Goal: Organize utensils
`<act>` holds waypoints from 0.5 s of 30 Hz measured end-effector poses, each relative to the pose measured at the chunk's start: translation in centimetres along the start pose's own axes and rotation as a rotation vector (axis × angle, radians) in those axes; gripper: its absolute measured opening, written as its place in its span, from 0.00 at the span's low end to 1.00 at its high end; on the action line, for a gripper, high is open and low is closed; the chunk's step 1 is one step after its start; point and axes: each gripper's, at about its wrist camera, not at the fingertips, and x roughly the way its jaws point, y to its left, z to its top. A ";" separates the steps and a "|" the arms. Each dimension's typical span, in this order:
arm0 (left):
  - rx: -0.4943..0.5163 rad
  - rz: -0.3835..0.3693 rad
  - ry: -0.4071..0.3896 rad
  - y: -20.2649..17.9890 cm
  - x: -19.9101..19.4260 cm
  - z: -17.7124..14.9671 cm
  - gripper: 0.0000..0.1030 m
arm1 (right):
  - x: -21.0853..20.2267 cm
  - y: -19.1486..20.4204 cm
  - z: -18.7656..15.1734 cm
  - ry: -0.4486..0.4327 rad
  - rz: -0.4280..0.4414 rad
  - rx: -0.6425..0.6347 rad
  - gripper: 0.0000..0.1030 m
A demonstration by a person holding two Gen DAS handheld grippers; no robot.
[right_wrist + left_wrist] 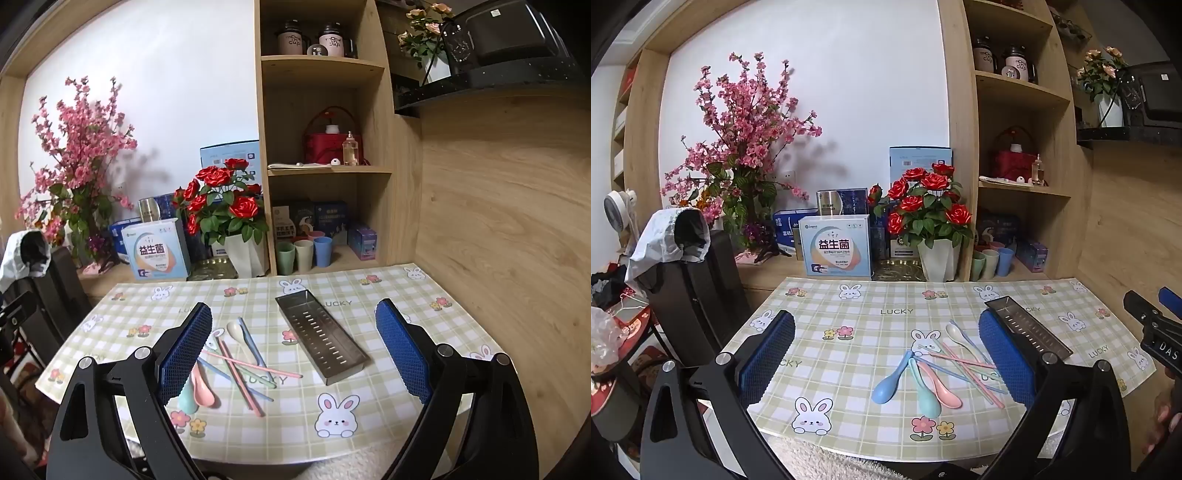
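The table (pixel 369 424), covered with a checked cloth printed with rabbits and flowers, fills the lower half of both views. On it, right of centre in the right wrist view, lies a long metal tray (pixel 322 339) with a slotted floor, set diagonally from upper left to lower right; nothing lies in it. In the left wrist view the same tray (pixel 1030 330) sits at the right, partly behind the gripper's right finger.

On the bottom shelf (pixel 332 262) at upper centre stand three plastic cups (pixel 303 254), green, cream and blue, close together; their insides cannot be seen.

The left gripper (pixel 886 360) is held over the near edge of the table, tilted a little downward, its blue-padded jaws spread wide with nothing between the pads. The right gripper (pixel 295 354) is posed the same way, jaws wide apart and gripping nothing.

The utensils lie loose on the cloth just left of the tray: a heap of pastel chopsticks (pixel 964 365) crossing one another, with a blue spoon (pixel 888 386), a green spoon (pixel 925 395), a pink spoon (pixel 942 387) and a cream spoon (pixel 960 336) among them. In the left wrist view the heap lies in the lower right of the gap between the fingers; in the right wrist view it lies at lower left, partly hidden behind the left finger (pixel 184 354).
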 end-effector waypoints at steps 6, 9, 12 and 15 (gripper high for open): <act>0.000 -0.001 0.001 0.0 -0.1 0.0 0.95 | 0.1 -0.1 0.1 0.002 0.001 0.007 0.85; 0.005 0.001 0.003 0.0 -0.1 0.0 0.95 | 0.0 0.1 -0.1 0.005 0.000 0.006 0.85; 0.005 0.000 0.003 0.0 -0.1 0.0 0.95 | -0.1 0.1 -0.1 0.005 0.001 0.007 0.85; 0.008 -0.003 0.006 0.4 -0.1 -0.5 0.95 | 0.0 -0.2 -0.2 0.006 -0.001 0.007 0.85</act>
